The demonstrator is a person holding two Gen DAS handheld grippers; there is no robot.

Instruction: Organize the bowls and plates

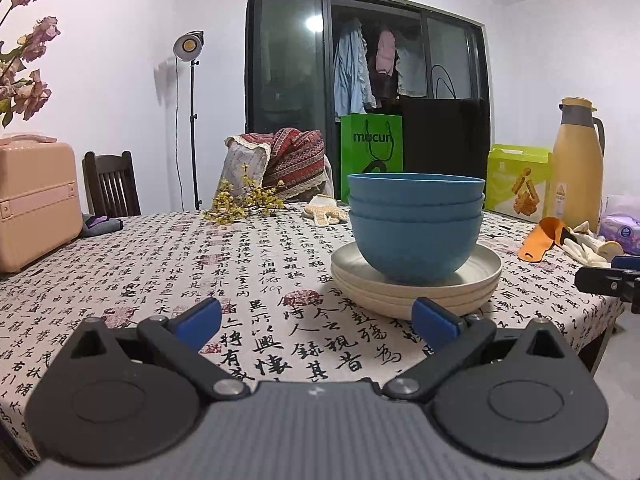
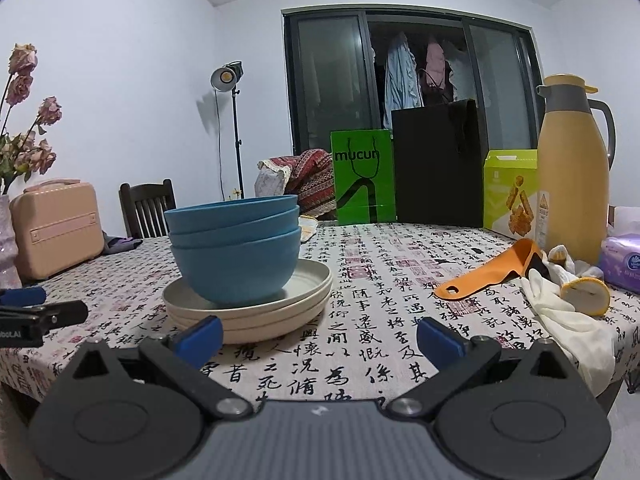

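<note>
Calligraphy-printed cloth covers the counter (image 1: 160,264), the largest surface in both views, carrying all items noted. At the far edge stand a black paper bag (image 2: 436,164) and, just beside it on the left, a green bag (image 2: 362,176) printed "mucun"; a yellow-green snack box (image 2: 510,196) and a tall yellow thermos jug (image 2: 572,168) stand to the right of these. A pink hard case (image 1: 36,208) sits at the counter's left side. Centre of the counter: a stack of three cream plates (image 1: 416,292), lying flat, with three nested blue bowls (image 1: 416,220) standing upright on the top plate. An orange scoop (image 2: 488,272) lies to the right of the stack, well apart from it, touching a pair of white gloves (image 2: 568,312); a purple tissue pack (image 2: 624,264) lies at the right edge. Yellow flower sprigs (image 1: 244,200) lie behind the stack on the left. The left claw (image 1: 318,320) hangs over the near part of the counter, blue pads spread wide and holding nothing, with the plate stack just ahead of its right pad. The right claw (image 2: 320,338) is likewise spread and empty, the stack just ahead of its left pad.
</note>
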